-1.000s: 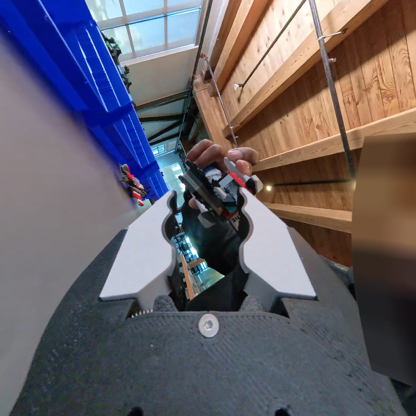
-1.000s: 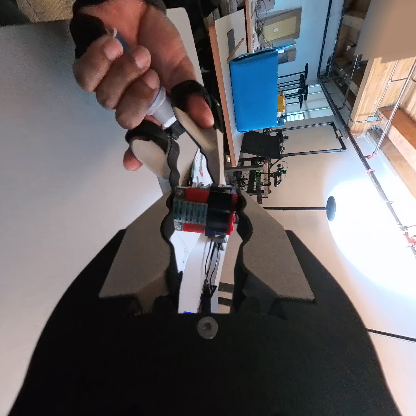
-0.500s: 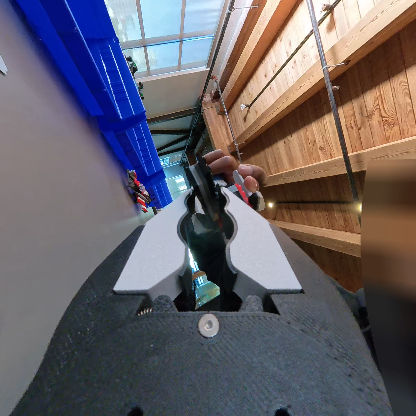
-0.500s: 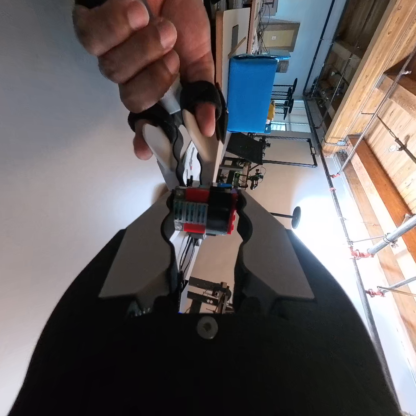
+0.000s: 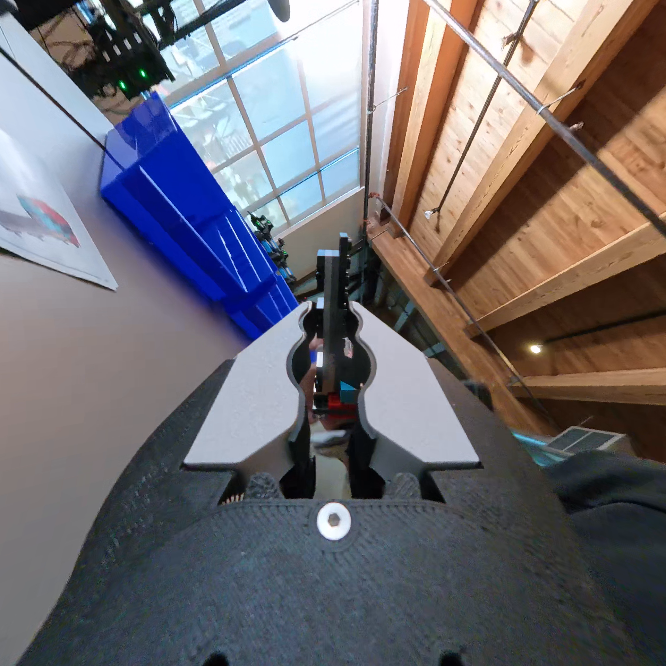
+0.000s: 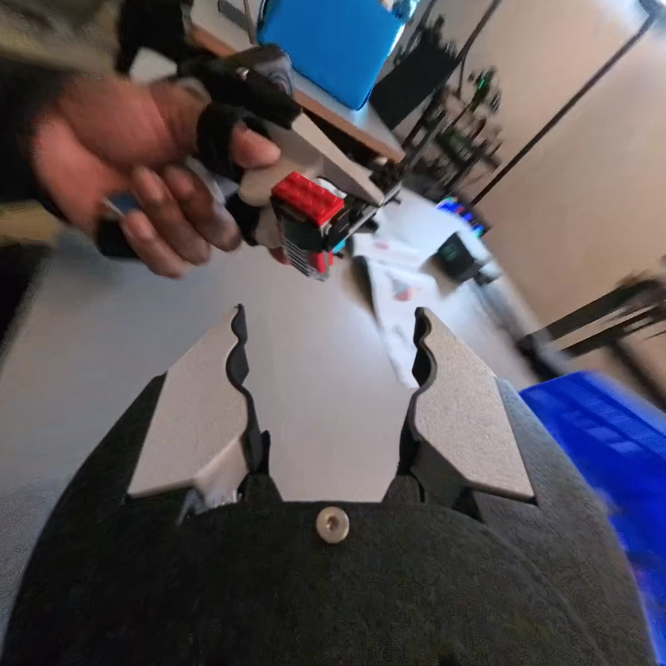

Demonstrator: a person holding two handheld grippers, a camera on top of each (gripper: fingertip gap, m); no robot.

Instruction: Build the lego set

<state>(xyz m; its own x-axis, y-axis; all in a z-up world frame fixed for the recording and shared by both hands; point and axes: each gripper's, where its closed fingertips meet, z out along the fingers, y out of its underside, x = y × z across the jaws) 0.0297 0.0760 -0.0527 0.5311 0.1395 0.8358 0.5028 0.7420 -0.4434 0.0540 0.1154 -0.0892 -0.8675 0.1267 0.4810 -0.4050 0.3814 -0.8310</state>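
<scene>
My left gripper (image 5: 331, 306) is shut on the lego model (image 5: 331, 274). It clamps the model's dark base plate edge-on, and red and teal bricks sit deeper between the fingers. The right wrist view shows the same grasp from outside. There a hand (image 6: 126, 162) holds the left gripper, whose grey finger (image 6: 324, 162) presses on the model (image 6: 306, 196), which has a red plate on top and a grey grille. My right gripper (image 6: 329, 310) is wide open and empty. It is below and apart from the model, over the table (image 6: 306, 378).
Blue bins (image 5: 180, 201) stand along the table's far side, with another blue bin (image 6: 594, 450) at my right. An instruction sheet (image 5: 43, 223) lies on the table, also visible in the right wrist view (image 6: 396, 288). A small black device (image 6: 454, 254) sits beyond it. My right fingertips sit around 7 centimeters from my left ones.
My left gripper closed on the model's dark plate. My right gripper then opened wide, let go of the model and drew back. Both views have swung.
</scene>
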